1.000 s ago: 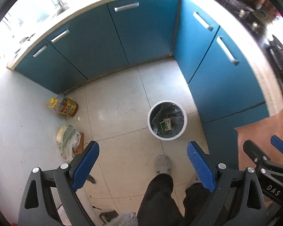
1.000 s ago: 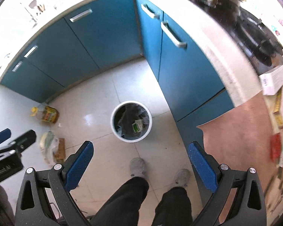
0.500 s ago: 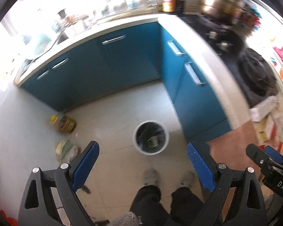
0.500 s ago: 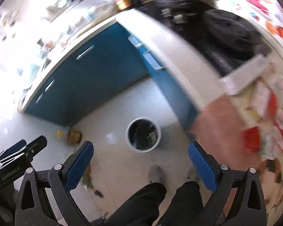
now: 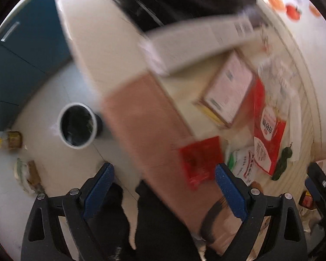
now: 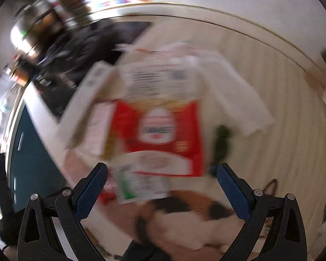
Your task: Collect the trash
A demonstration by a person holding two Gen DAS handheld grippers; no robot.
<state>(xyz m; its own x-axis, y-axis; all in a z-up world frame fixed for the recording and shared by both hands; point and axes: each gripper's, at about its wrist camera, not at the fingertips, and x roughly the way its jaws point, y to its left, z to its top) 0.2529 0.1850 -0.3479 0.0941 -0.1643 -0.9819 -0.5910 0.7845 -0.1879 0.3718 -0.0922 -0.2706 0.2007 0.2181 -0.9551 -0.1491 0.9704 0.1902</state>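
Trash packets litter the counter: a red packet (image 5: 201, 159) lies between your left gripper (image 5: 164, 188) fingers' tips, the red-and-white bag (image 6: 160, 134) just ahead of your right gripper (image 6: 162, 182). Both grippers gape wide, holding nothing.

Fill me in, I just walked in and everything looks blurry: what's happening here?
A person holds a gripper in each hand; the left gripper and right gripper are both open and empty. They point at a counter littered with packaging, including a red packet and a box. The bin stands on the floor below. Nothing is picked up yet.
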